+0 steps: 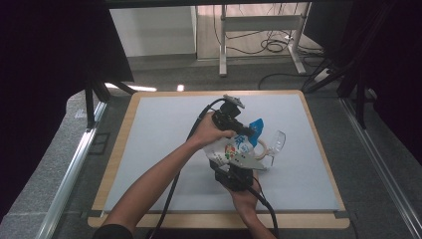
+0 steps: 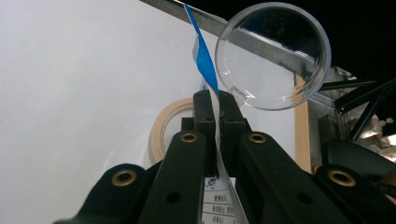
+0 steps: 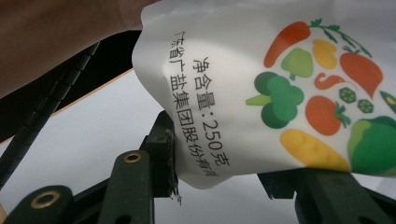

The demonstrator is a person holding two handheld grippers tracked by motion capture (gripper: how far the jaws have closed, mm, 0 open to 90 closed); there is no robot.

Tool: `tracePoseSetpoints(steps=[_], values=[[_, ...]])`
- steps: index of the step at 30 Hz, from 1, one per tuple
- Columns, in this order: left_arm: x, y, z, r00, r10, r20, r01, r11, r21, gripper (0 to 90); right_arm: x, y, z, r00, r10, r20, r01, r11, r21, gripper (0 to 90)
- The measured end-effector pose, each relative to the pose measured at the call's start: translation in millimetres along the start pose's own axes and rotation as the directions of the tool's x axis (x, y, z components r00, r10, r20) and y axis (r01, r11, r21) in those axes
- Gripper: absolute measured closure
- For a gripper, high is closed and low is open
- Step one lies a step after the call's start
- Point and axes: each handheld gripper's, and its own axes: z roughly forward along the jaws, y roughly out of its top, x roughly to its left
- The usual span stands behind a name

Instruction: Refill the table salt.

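Basically white veg-print pouch [image 1: 231, 149] w/ blue top, clamped by both left tongs [image 2: 215, 100] & right tongs [image 3: 219, 154].

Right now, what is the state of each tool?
Left tool: shut on the bag's blue top edge.
Right tool: shut on the bag's lower part.

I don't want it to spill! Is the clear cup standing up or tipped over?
Tipped over. The clear cup lies on its side on the table; its round mouth faces the left gripper's camera.
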Motion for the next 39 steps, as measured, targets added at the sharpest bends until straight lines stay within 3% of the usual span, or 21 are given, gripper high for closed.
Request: tracePoseSetpoints(steps=[39], values=[[0.2,3.6,0.8,1.0000,0.004,-0.009,-0.004,1.0000,0.005,90.0,-2.5,1.1,1.4,1.0000,-0.004,0.002,0.004,1.000,-0.015,55.2]])
